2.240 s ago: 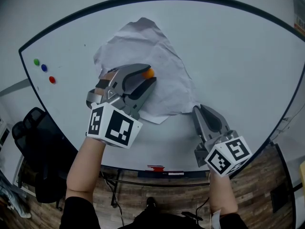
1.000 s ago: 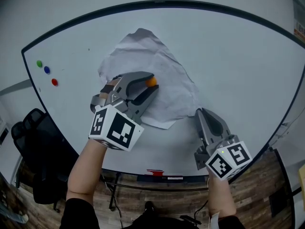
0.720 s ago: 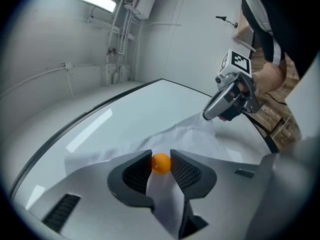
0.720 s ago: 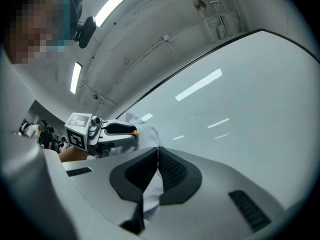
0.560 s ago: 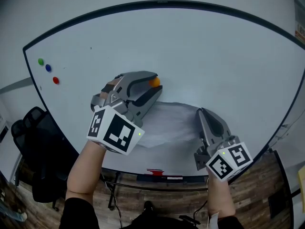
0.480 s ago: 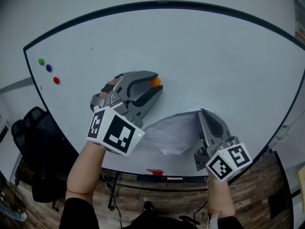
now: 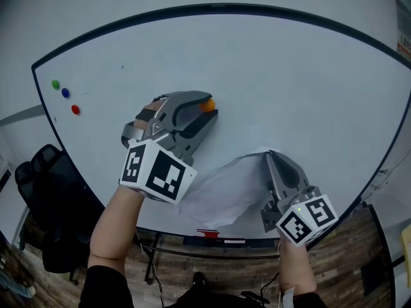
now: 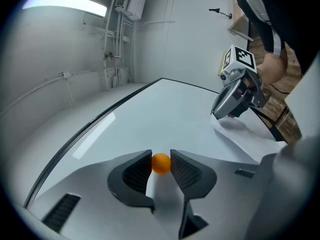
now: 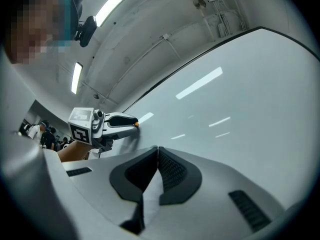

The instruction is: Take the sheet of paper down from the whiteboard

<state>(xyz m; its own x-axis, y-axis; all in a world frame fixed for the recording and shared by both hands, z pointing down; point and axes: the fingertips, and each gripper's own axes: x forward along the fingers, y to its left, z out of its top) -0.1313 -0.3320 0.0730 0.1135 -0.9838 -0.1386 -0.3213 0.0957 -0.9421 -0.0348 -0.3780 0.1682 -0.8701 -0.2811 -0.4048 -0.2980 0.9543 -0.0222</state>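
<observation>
Paper (image 7: 218, 194) hangs pinched in right claw (image 7: 268, 154) (left claw (image 7: 210, 106) grips orange magnet (image 8: 160, 163)).

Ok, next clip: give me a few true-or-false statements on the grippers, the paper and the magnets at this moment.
1. The left gripper holds an orange magnet between its jaws. True.
2. The right gripper is open and empty. False: its jaws are shut on the sheet of paper.
3. The sheet of paper is pinned flat at the middle of the whiteboard. False: it hangs from the right gripper, low on the board.
4. A green magnet, a blue magnet and a red magnet sit at the whiteboard's left side. True.
</observation>
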